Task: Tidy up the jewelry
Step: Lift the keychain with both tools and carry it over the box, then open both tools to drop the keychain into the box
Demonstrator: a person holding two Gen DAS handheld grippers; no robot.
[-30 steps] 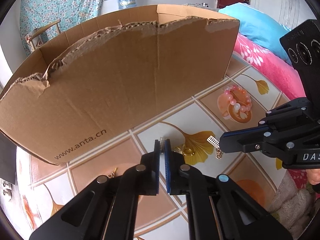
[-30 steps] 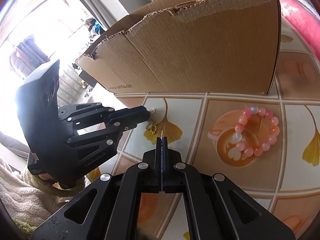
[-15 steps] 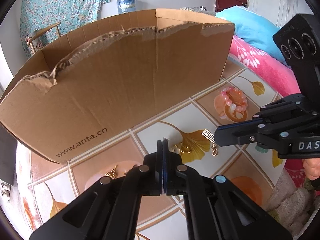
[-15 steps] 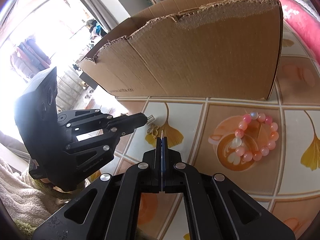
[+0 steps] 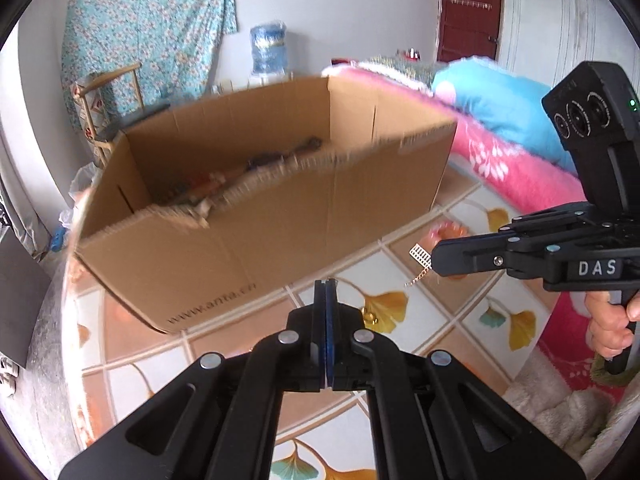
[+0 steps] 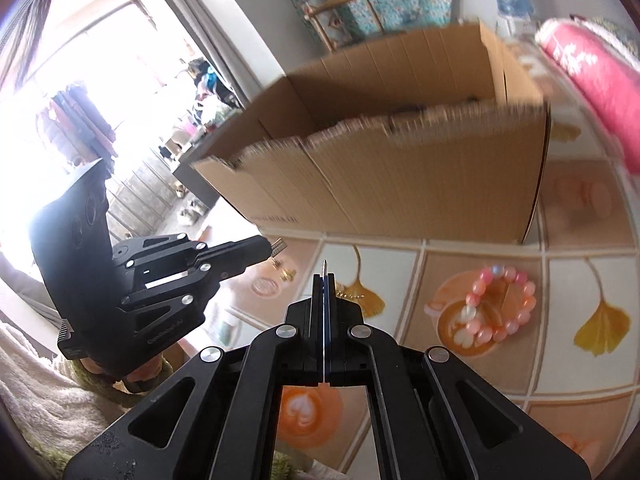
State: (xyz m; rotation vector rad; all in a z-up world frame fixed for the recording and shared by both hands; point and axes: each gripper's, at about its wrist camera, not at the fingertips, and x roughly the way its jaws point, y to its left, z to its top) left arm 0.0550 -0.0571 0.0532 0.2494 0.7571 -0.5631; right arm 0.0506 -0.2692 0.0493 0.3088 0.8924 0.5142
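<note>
I hold two grippers above the tiled cloth [image 6: 460, 364], both with jaws pressed together on something small. My right gripper [image 5: 434, 258] pinches one earring [image 5: 419, 254] — a little silver grid plate with a fine chain hanging under it, clear of the cloth. My left gripper [image 6: 267, 247] grips a matching silver plate [image 6: 279, 245] at its tip; from its own camera that piece is barely a sliver. One gold piece [image 6: 286, 274] lies on the cloth just below the left tips, beside a ginkgo leaf print. One pink bead bracelet [image 6: 500, 304] rests on a latte print to the right, well apart from both grippers. One open cardboard box [image 5: 280, 216] stands behind on the cloth, with blurred things inside that I cannot count. One hand [image 5: 608, 324] shows, wrapped round the right gripper's handle.
</note>
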